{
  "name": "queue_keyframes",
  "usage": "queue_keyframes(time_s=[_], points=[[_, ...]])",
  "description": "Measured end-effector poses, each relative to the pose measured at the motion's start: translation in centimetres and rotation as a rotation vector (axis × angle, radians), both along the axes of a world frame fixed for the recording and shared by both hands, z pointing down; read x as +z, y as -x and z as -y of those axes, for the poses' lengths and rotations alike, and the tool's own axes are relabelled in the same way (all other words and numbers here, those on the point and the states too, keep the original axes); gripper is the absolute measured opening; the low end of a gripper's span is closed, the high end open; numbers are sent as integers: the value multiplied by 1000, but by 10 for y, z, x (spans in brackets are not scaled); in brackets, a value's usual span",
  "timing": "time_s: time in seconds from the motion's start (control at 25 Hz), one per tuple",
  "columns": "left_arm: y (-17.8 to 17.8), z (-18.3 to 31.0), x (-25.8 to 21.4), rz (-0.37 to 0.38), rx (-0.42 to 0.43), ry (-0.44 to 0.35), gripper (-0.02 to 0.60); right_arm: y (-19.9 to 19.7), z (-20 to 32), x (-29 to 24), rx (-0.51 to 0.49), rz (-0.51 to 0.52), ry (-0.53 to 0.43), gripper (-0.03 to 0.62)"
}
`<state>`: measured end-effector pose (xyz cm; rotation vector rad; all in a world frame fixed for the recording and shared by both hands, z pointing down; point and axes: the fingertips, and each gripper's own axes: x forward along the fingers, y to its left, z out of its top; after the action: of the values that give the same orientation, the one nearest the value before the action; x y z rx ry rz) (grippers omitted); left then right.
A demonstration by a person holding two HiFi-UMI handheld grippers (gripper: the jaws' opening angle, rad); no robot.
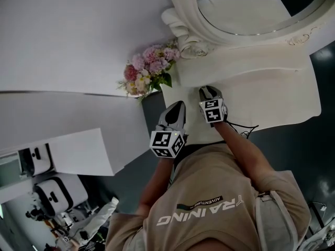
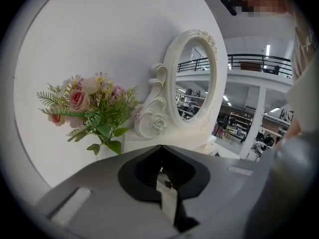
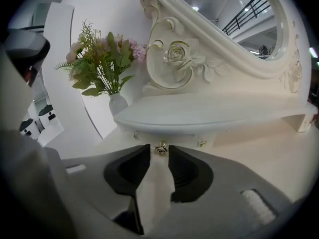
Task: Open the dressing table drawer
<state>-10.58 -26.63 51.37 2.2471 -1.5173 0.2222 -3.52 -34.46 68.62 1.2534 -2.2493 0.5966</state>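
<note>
The white dressing table (image 1: 272,95) carries an oval mirror (image 1: 251,9) on a raised shelf (image 3: 199,114). Under that shelf runs a narrow drawer front with a small gold knob (image 3: 160,148). My right gripper (image 3: 158,149) is open, its two dark fingertips on either side of the knob and just short of touching it. In the head view the right gripper (image 1: 208,92) reaches over the table's left part. My left gripper (image 1: 178,107) hovers beside the table's left edge; in its own view the left gripper (image 2: 160,158) is shut with nothing in it.
A bunch of pink flowers (image 1: 149,69) in a white vase (image 3: 118,103) stands at the table's left end, close to both grippers. Two more small knobs (image 3: 202,143) sit along the drawer front. White wall panels lie left, and white machines (image 1: 52,192) stand on the floor behind.
</note>
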Motion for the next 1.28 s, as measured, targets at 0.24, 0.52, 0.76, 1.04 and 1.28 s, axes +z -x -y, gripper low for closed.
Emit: queue_keyframes(time_s=[0.24,0.52,0.76,1.04,1.28], points=[[-5,6,3,-9,19,5,20,7,6,10,14,-23,29,127],[3,10,0,-5,15,1,18,7,13,14,23,-40,29,95],[11,6,-1,-4,7,-2,18,6,10,15,16,-45,30,95],[13,-3,0,0,25,-3,19,5,-1,15,24,-43,32,95],[14,-13,1,-4,41,-1,18,1,-10,17,27,-49,35,95]])
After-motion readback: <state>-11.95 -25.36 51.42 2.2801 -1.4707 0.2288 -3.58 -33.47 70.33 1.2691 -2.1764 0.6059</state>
